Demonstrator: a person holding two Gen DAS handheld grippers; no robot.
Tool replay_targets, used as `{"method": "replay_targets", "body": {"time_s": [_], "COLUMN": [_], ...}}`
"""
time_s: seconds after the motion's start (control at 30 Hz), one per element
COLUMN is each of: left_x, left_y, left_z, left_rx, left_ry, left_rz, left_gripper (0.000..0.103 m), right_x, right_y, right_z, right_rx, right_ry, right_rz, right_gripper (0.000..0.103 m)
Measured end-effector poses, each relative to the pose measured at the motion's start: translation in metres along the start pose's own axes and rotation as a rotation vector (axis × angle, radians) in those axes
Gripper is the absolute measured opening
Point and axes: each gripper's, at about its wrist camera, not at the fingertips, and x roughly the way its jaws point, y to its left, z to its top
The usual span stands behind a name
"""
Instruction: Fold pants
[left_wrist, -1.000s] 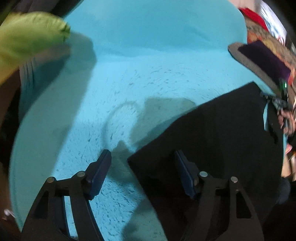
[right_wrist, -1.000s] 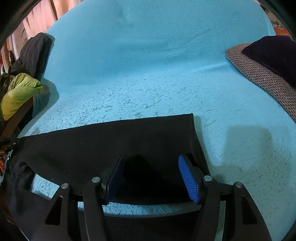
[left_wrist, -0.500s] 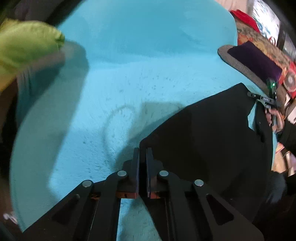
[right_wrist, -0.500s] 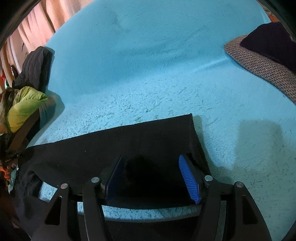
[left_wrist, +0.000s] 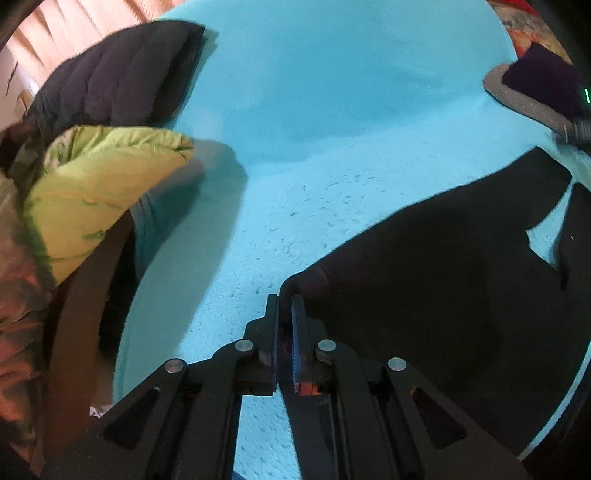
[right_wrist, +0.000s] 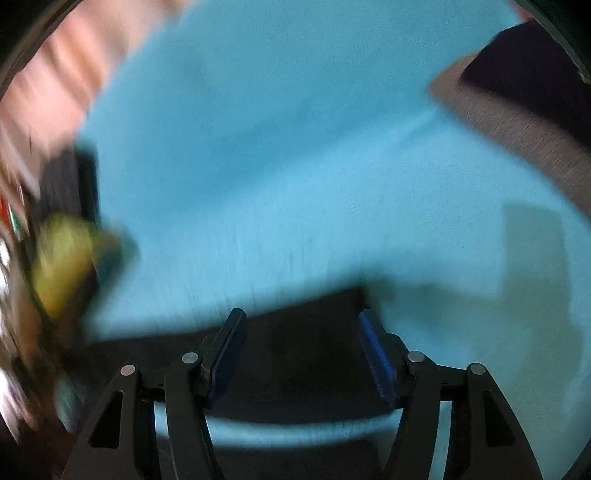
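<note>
Black pants lie spread on a turquoise blanket. My left gripper is shut on the near left corner of the pants and lifts it slightly off the blanket. In the right wrist view the picture is blurred by motion; my right gripper is open, its blue pads on either side of the pants' edge, with the pants' far right corner just past the right pad.
A lime-green jacket and a dark quilted jacket sit at the left edge of the blanket. A grey cushion with a dark purple cloth lies at the far right; it also shows in the right wrist view.
My left gripper closed on the pants' corner and now lifts it, swinging left. My right gripper stays open and has moved sharply, blurring its view.
</note>
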Motion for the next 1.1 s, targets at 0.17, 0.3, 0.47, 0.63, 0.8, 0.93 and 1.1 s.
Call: {"method": "replay_targets", "body": {"time_s": [0.17,0.3,0.47,0.63,0.8,0.93,1.1], "left_x": [-0.012,-0.009,0.002,0.003,-0.011,-0.035,-0.061], "left_y": [0.016,0.021,0.018,0.018,0.030,0.024,-0.002], "left_z": [0.000,0.001,-0.002,-0.001,0.010,-0.009,-0.071], "left_rx": [-0.119,-0.179,-0.176,-0.193,-0.230,-0.190,-0.165], "left_ry": [-0.037,-0.044,-0.017,-0.014,-0.061,-0.100,-0.102], "left_rz": [-0.032,-0.058,-0.051,-0.051,-0.030,-0.003,-0.005], "left_gripper": [0.003,0.003,0.003,0.003,0.003,0.003,0.003], "right_x": [0.034,0.071,0.092,0.100,0.058,0.010,-0.032], "right_y": [-0.022,-0.040,-0.039,-0.023,0.005,0.032,0.021], "right_z": [0.046,0.042,0.038,0.034,0.046,0.031,-0.026], "right_rx": [0.053,0.120,0.078,-0.014,-0.123,-0.306,-0.409], "right_ry": [0.231,0.376,0.407,0.412,0.235,0.158,0.120], "right_rz": [-0.007,-0.036,-0.016,0.024,0.068,0.106,0.110], "right_gripper": [0.056,0.041,0.035,0.006,0.005,0.005,0.005]}}
